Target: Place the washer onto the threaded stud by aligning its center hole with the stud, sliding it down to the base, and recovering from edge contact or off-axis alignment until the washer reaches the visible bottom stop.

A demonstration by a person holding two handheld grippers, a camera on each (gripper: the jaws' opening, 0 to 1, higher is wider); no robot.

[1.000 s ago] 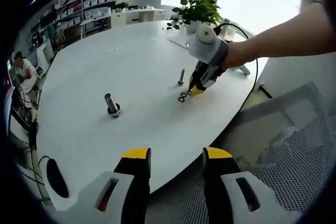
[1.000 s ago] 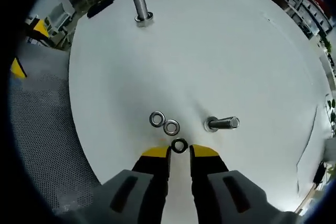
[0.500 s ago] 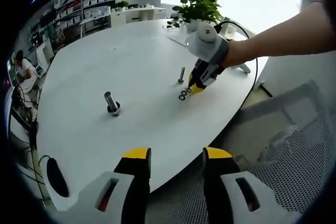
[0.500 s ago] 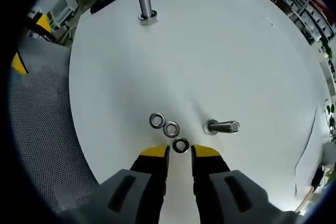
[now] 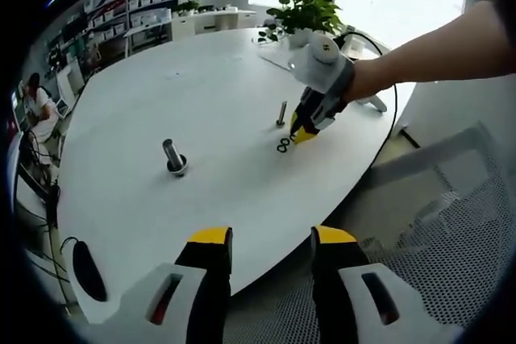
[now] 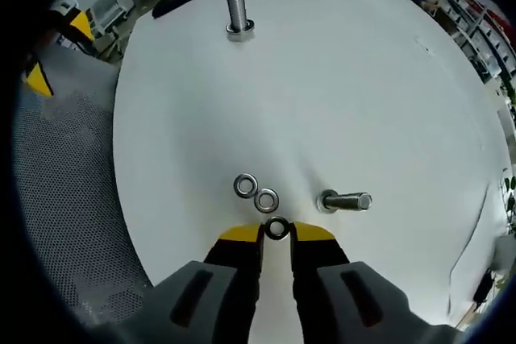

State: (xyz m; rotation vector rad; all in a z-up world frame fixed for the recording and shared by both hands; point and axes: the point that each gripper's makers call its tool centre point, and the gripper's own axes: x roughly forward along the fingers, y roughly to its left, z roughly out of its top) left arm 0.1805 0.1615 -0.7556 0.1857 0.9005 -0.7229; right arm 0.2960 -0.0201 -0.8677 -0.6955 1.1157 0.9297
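Observation:
A dark washer (image 6: 277, 228) lies on the white table (image 6: 347, 86) between my right gripper's (image 6: 276, 233) yellow fingertips (image 6: 240, 234), which touch both of its sides. Two more washers (image 6: 245, 185) (image 6: 266, 200) lie just beyond it. A thin threaded stud (image 6: 347, 201) stands to their right, and a thick stud (image 6: 239, 15) on a round base stands far off. In the left gripper view, the right gripper (image 5: 302, 133) is down at the washers (image 5: 283, 145) beside the thin stud (image 5: 281, 113), with the thick stud (image 5: 172, 156) nearer. My left gripper (image 5: 272, 239) hangs open off the table's edge.
A black oval object (image 5: 84, 271) lies at the table's near left edge. Potted plants (image 5: 305, 14) and a cable stand at the far side. A perforated chair (image 5: 451, 223) is right of the table. A person sits at far left by shelves.
My right gripper has slid slightly forward, so the nearest washer now sits between its tips instead of just ahead of them, and the jaws have narrowed a little. The left gripper is unchanged.

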